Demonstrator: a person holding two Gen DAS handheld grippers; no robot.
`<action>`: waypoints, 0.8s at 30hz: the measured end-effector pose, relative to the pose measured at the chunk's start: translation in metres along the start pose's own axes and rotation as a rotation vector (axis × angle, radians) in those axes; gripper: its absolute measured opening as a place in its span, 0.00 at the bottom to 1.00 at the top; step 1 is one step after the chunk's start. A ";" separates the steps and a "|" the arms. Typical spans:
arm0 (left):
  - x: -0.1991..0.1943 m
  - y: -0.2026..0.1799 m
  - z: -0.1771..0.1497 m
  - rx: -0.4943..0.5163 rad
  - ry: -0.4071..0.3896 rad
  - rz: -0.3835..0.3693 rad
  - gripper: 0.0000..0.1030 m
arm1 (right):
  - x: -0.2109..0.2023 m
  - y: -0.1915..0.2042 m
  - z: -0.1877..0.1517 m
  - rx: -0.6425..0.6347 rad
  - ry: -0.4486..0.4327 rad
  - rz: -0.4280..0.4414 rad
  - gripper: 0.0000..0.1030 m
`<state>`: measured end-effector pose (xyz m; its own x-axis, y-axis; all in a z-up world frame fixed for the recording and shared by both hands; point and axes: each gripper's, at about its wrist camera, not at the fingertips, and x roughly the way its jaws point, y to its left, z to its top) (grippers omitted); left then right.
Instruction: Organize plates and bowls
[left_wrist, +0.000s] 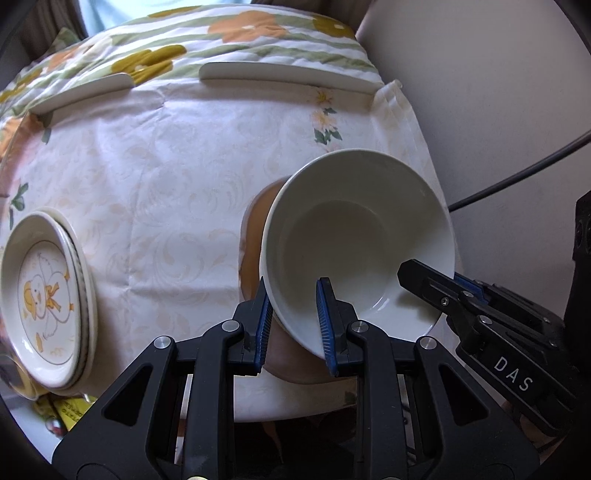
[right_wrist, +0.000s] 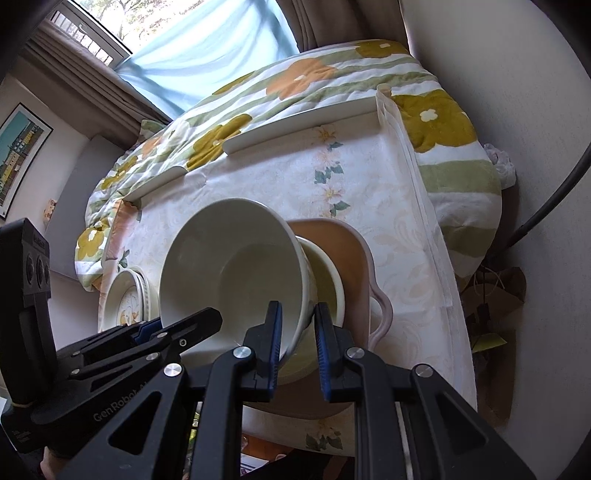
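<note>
From the left wrist view, the left tool (left_wrist: 293, 319) pinches the near rim of a white bowl (left_wrist: 354, 236), tilted above the counter (left_wrist: 155, 192); the right tool (left_wrist: 454, 282) bites the rim on the right side. A duck plate stack (left_wrist: 48, 295) sits far left. From the right wrist view, the right tool (right_wrist: 297, 334) clamps the bowl (right_wrist: 229, 266) wall, just over a second bowl (right_wrist: 328, 280) in a pink dish (right_wrist: 340, 243). Glazed ceramic looks stiff, slick and breakable, so a rim grip suits it best.
</note>
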<state>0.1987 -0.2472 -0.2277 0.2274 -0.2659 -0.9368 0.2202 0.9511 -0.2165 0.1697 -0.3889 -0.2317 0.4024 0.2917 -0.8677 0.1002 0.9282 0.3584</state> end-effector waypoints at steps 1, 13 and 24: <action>0.002 -0.002 0.000 0.009 0.006 0.007 0.20 | 0.002 -0.001 -0.001 0.003 0.001 -0.003 0.16; 0.007 -0.022 -0.004 0.114 0.001 0.115 0.20 | 0.008 -0.003 -0.007 -0.026 0.018 -0.060 0.16; 0.010 -0.031 -0.006 0.172 -0.010 0.208 0.20 | 0.006 -0.003 -0.008 -0.025 0.010 -0.054 0.16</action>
<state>0.1883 -0.2779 -0.2319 0.2937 -0.0698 -0.9533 0.3254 0.9451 0.0311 0.1650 -0.3878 -0.2410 0.3877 0.2431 -0.8892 0.0984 0.9482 0.3021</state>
